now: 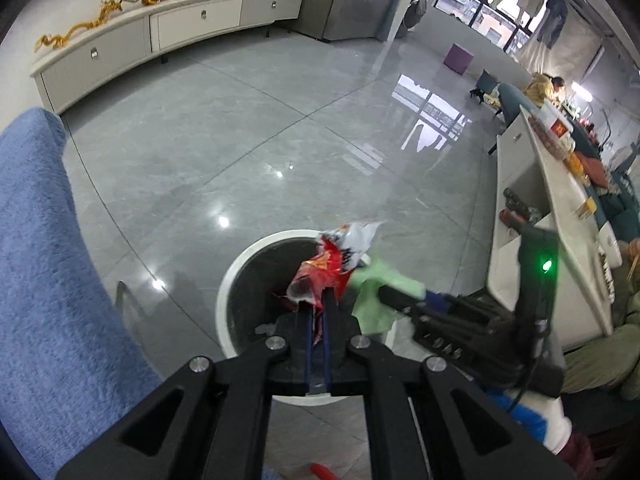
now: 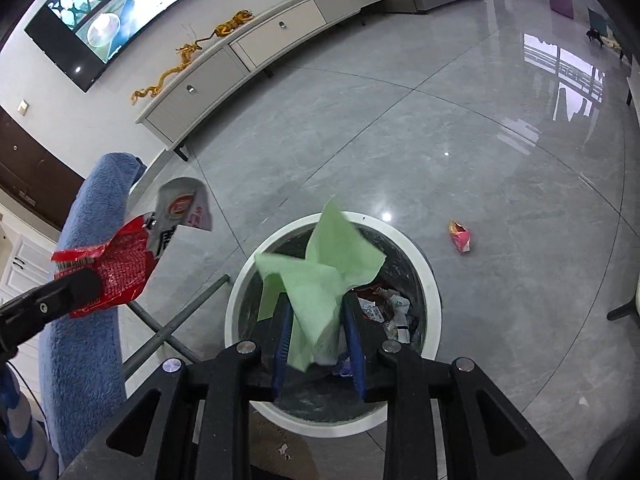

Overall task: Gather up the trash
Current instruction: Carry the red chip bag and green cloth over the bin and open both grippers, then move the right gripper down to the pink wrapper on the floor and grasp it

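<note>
Left gripper (image 1: 318,304): jaws nearly together, clamped on a red and silver wrapper (image 1: 332,264). The wrapper stands up from the fingertips and hangs over the bin (image 1: 236,276), above its far right rim. In the right wrist view the same gripper (image 2: 80,286) enters from the left edge with the wrapper (image 2: 132,256) held to the left of the bin, in front of a blue towel (image 2: 92,240).

Right gripper (image 2: 316,320): jaws set apart with a green sheet (image 2: 320,276) pinched between the blue pads (image 2: 282,340). The sheet fans upward and sits directly over the bin (image 2: 432,280) opening. In the left wrist view this gripper (image 1: 386,294) reaches in from the right, its sheet (image 1: 376,296) at the bin's right rim, just beside the wrapper.

Bin: round, white rim, dark liner, standing on the grey tiled floor (image 2: 480,160). Crumpled packaging (image 2: 388,308) lies inside it.

1 small red and yellow scrap (image 2: 460,237) lies on the floor to the right of the bin, apart from it.

A long white cabinet (image 2: 280,28) stands against the far wall.
</note>
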`<control>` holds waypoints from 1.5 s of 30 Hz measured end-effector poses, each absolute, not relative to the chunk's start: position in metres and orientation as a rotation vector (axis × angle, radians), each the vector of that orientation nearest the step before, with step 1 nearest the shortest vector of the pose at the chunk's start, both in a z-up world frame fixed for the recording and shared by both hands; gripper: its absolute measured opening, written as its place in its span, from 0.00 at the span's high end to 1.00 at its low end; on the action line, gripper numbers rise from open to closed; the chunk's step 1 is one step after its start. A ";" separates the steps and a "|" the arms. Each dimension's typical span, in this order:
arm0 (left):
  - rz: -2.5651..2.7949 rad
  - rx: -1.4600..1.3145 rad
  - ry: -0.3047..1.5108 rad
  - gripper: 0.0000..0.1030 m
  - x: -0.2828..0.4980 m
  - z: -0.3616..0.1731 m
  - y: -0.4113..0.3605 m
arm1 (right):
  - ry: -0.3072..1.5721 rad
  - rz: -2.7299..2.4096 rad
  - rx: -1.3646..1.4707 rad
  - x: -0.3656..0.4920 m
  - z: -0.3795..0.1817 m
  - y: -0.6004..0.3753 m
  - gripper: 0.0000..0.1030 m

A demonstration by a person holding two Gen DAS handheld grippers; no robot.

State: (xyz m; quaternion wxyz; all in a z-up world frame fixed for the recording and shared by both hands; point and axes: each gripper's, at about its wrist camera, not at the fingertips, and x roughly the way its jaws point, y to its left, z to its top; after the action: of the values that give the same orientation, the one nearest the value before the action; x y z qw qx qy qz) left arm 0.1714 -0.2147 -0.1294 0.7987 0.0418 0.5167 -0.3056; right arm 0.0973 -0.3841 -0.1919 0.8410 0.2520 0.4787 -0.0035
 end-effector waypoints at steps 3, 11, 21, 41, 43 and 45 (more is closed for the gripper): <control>-0.670 0.042 1.138 0.71 0.177 -0.132 -0.215 | 1.023 -0.034 0.519 0.098 -0.194 -0.384 0.53; -0.591 0.093 1.034 0.46 0.170 -0.114 -0.187 | 0.984 -0.077 0.534 0.079 -0.191 -0.403 0.49; -0.239 0.073 0.903 0.46 0.207 -0.089 -0.071 | 1.063 -0.355 0.590 0.080 -0.281 -0.528 0.49; 0.717 -0.110 1.054 0.46 0.076 -0.066 0.236 | 1.264 -0.300 0.444 0.231 -0.494 -0.540 0.49; 0.770 -0.122 1.077 0.46 0.066 -0.070 0.247 | 1.282 -0.291 0.414 0.239 -0.503 -0.535 0.49; 0.800 -0.131 1.090 0.46 0.057 -0.073 0.252 | 1.302 -0.289 0.386 0.245 -0.508 -0.528 0.49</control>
State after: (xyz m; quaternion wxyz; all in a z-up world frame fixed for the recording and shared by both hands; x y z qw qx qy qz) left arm 0.0567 0.2518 -0.0729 0.7783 -0.0605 0.5039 0.3698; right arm 0.2447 -0.5284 -0.5084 0.7686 0.1777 0.6000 -0.1330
